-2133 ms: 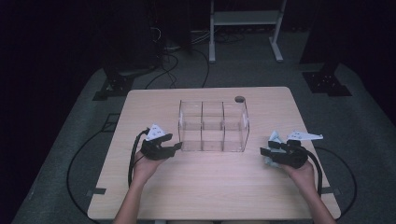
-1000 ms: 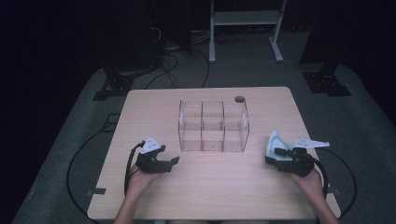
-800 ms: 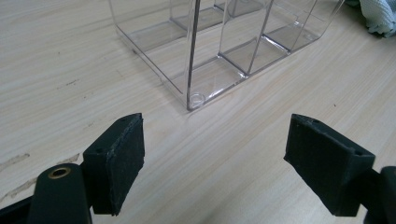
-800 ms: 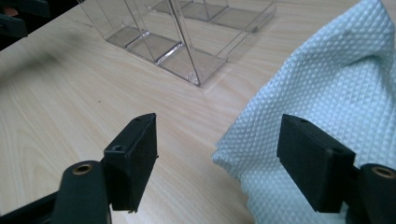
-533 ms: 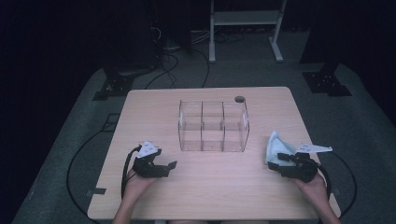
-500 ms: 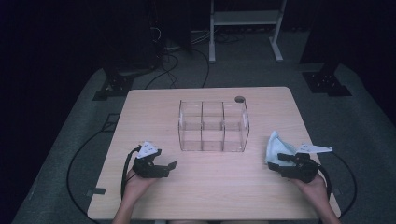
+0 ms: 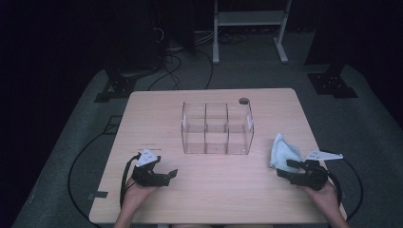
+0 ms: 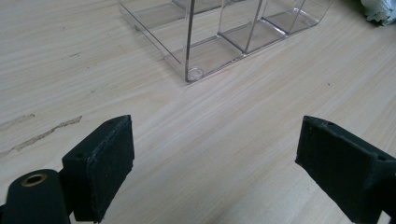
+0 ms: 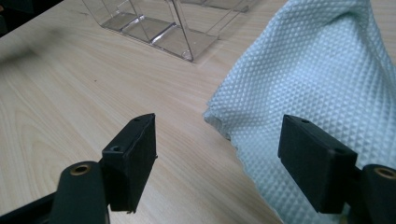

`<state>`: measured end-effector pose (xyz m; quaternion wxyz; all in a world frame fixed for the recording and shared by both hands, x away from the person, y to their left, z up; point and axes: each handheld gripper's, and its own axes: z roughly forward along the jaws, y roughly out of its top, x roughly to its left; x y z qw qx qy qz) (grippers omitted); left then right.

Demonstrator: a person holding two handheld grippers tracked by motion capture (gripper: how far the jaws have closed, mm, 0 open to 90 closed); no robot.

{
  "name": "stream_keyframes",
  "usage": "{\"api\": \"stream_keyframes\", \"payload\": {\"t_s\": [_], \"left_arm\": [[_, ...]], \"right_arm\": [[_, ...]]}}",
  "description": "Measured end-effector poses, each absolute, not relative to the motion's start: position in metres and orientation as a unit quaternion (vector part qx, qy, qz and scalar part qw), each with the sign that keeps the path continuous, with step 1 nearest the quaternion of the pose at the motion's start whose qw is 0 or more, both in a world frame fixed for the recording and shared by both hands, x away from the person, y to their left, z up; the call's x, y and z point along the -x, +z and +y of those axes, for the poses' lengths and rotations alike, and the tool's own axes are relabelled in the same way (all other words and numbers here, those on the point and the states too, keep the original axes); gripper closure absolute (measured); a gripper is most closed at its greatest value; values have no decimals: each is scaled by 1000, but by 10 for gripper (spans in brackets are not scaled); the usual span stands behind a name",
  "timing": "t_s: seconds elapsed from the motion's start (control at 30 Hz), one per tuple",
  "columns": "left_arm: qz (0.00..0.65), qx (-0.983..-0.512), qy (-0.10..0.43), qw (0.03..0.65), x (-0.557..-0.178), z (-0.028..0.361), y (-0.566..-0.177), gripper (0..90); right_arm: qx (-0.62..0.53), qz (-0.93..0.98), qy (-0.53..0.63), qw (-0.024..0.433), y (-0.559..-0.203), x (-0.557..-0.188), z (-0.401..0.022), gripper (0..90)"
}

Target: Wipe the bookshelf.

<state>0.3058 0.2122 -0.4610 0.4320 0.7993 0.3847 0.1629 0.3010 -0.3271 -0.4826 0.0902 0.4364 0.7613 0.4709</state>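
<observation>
Your left gripper [image 7: 172,174] rests near the table's [image 7: 152,109] front left corner, at about 8 o'clock from the clear plastic organizer [image 7: 216,127]. Its jaws stand wide apart and have just been opening; in the left gripper view [image 8: 212,154] nothing lies between the pads, only bare wood grain. From there the organizer's near corner [image 8: 194,72] sits at 12 o'clock, well apart from the jaws.

Your right gripper [image 7: 288,167] sits near the front right edge, at about 4 o'clock from the organizer. Its jaws are spread wide too and grip nothing. The pale blue cloth [image 7: 283,151] lies bunched on the table just beyond that gripper, at its 11 o'clock in the high view, between it and the organizer's right end. In the right gripper view [image 9: 217,154] the cloth [image 9: 317,79] rises as a waffle-textured fold at 1 o'clock; its lower edge runs beneath the right-hand pad, while the left-hand pad hangs over bare wood.

The organizer stands in the middle of the table, six empty compartments in two rows of three. A small dark round hole [image 7: 244,101] sits in the tabletop just behind its right rear corner, at 1 o'clock.

No brand, label or writing can be read on the cloth, the organizer or the grippers.
</observation>
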Motion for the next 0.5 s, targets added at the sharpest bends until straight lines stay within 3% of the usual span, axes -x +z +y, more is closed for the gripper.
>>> {"api": "stream_keyframes", "payload": {"t_s": [0.5], "left_arm": [[395,-796,161,430,-289,220,-472,100]], "right_arm": [[-444,752,478,97,-483,-291,-337,261]]}}
